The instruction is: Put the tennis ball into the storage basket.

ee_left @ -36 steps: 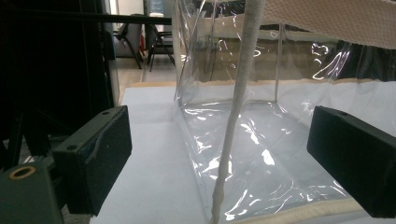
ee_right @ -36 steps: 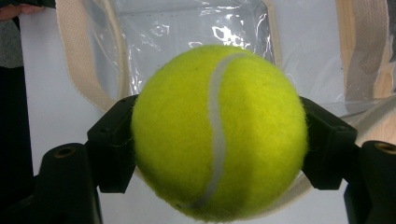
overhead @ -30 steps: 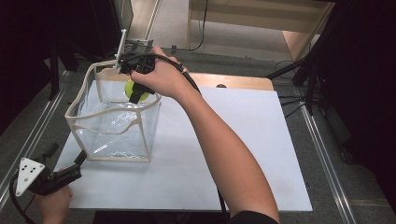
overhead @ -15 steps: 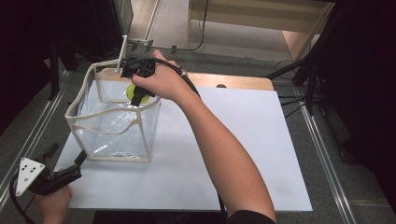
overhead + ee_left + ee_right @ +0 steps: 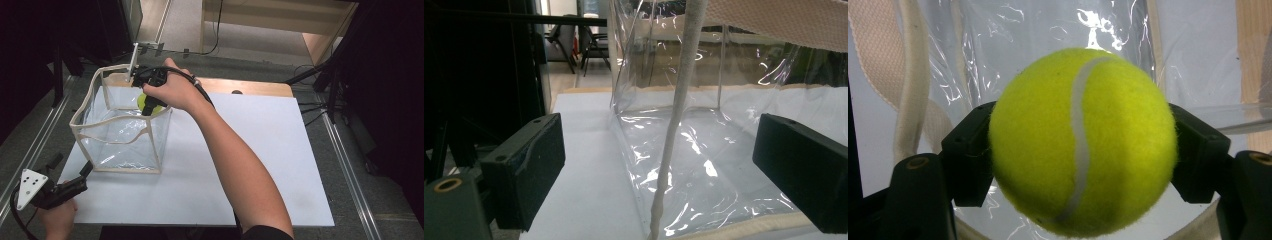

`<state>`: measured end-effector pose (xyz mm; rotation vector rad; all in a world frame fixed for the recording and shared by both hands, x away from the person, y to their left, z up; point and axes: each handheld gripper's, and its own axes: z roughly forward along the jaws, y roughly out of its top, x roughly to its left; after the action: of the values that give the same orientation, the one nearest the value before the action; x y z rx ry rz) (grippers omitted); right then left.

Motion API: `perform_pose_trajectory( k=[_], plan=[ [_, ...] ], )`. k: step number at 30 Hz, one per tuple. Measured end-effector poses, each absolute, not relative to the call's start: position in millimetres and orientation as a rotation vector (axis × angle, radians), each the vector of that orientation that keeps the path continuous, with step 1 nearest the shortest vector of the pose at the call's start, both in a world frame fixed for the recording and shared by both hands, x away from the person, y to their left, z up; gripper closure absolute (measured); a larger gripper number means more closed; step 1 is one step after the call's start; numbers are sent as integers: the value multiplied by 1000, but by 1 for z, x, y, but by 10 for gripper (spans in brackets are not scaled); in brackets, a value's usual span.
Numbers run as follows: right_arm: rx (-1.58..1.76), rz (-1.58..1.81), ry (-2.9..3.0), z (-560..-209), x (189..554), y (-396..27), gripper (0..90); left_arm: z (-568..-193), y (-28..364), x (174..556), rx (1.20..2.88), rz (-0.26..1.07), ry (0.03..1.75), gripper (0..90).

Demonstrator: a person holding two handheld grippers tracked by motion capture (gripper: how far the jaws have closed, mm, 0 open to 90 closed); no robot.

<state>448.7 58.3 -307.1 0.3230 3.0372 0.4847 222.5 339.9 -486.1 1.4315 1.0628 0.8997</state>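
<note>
Ball (image 5: 1080, 140) sits pinched in the right tool (image 5: 150, 104), hanging over the clear bag's (image 5: 120, 137) open mouth at its 1 o'clock corner, likely for dropping inside. Left tool (image 5: 75, 187), jaws spread, waits at the bag's 7 o'clock on the surface (image 5: 260, 150).

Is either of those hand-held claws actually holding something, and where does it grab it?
The right gripper clamps a yellow tennis ball across its two opposite sides, over the clear bag. The left gripper holds nothing; its jaws stand open.
</note>
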Motion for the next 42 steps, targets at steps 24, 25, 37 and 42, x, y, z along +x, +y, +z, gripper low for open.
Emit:
perform_pose_trajectory(
  k=[24,25,37,42],
  plan=[
    [330,463,3046,-318,449,60,210,-486,340,223,1432,899,1063,69],
    [330,473,3050,-318,449,60,168,-486,340,223,1432,899,1063,69],
    [377,568,3004,-302,446,51,103,-486,340,222,1436,901,1064,69],
    [391,594,2992,-296,445,45,103,-486,339,223,1433,903,1061,69]
  ],
)
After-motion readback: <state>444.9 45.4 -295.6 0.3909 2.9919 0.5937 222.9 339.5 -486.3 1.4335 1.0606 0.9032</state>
